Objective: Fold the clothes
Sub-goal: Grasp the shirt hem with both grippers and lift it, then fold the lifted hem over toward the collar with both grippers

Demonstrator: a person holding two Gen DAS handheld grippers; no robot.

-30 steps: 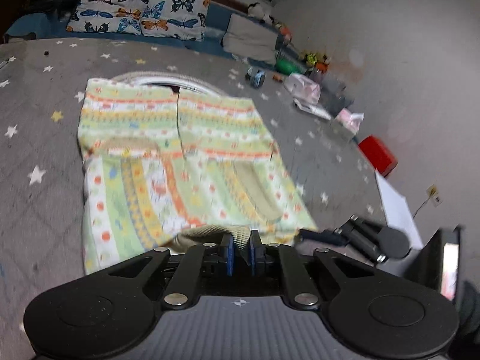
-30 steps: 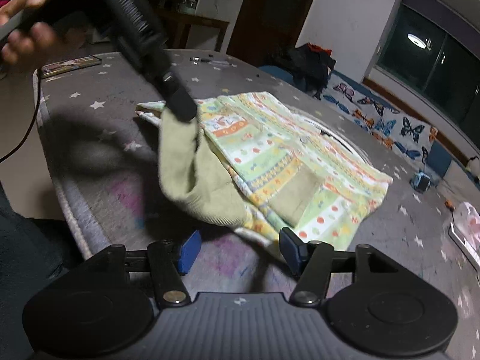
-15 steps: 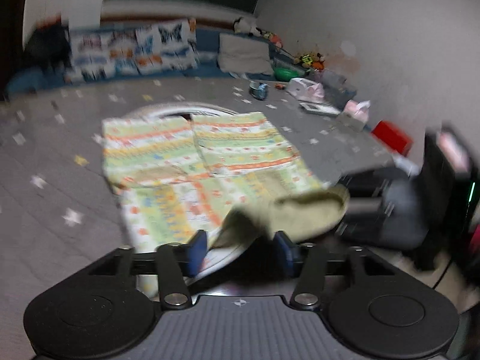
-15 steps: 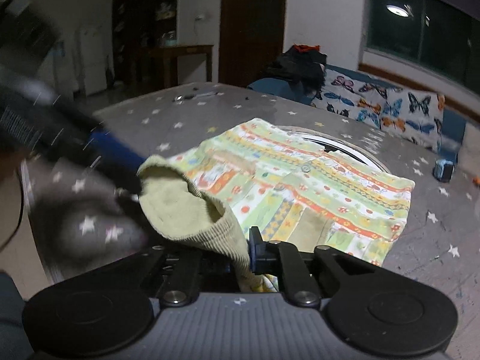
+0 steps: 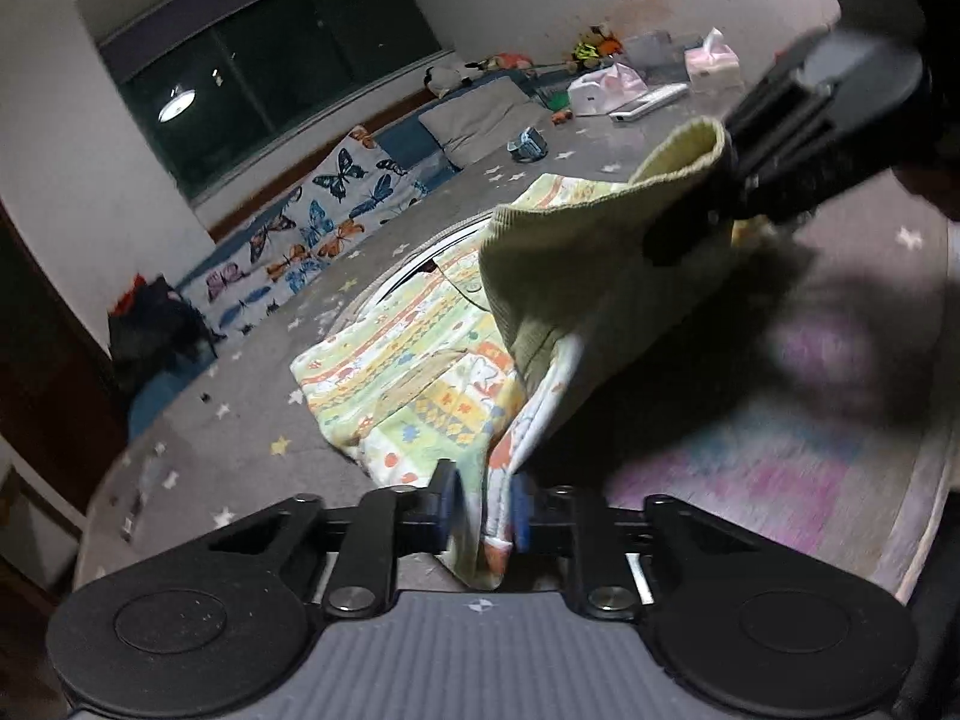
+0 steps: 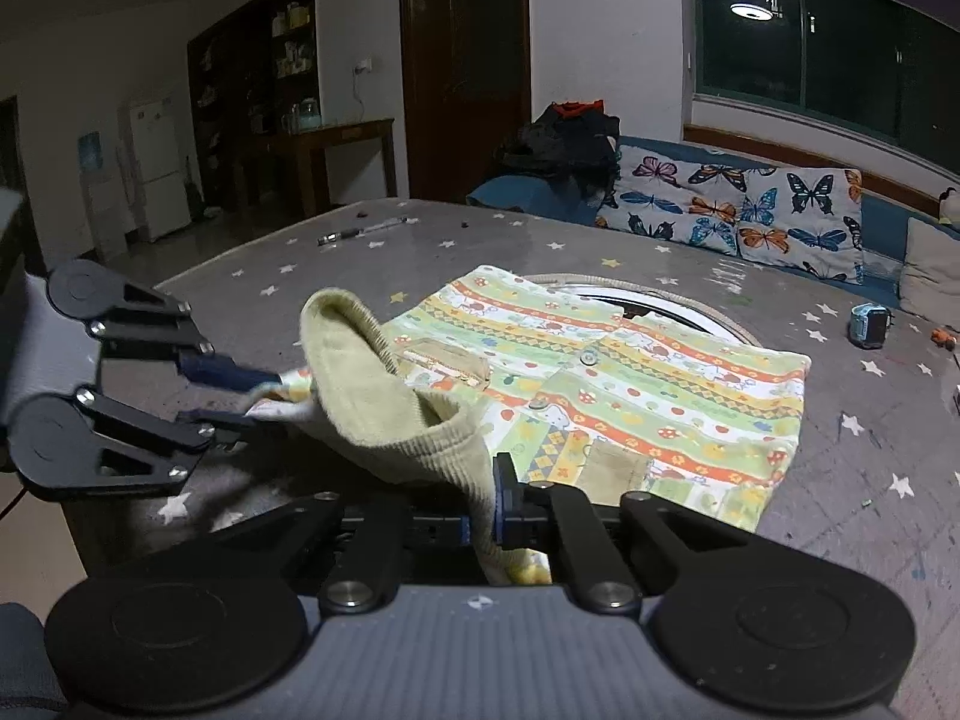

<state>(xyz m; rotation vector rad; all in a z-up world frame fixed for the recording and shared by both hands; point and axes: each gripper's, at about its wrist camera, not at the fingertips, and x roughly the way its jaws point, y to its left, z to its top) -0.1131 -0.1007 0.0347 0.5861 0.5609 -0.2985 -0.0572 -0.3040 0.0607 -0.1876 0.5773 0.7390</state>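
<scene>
One patterned garment (image 6: 630,384) is seen on the grey star-print surface (image 6: 420,240), spread flat from centre out to approx 3 o'clock in the right wrist view, w/ its near edge lifted and an olive ribbed cuff/hem (image 6: 384,402) turned up at approx 9 o'clock of centre. Two grippers are counted. The left gripper (image 5: 483,507) has just been closing; its blue pads are nearly together and a fold of the printed fabric is pinched between them, at 6 o'clock in the left wrist view. The right gripper (image 6: 483,516) has also just been closing; its pads are all but shut, w/ the ribbed olive edge clamped between them at 6 o'clock in its own view. Each gripper is visible in the other's view: the left at 9 o'clock, the right at approx 2 o'clock. Also counted: one butterfly-print cushion row (image 6: 738,210) at 1–2 o'clock, one small blue object (image 6: 870,324) at 3 o'clock, one pen (image 6: 360,231) at 11 o'clock.
</scene>
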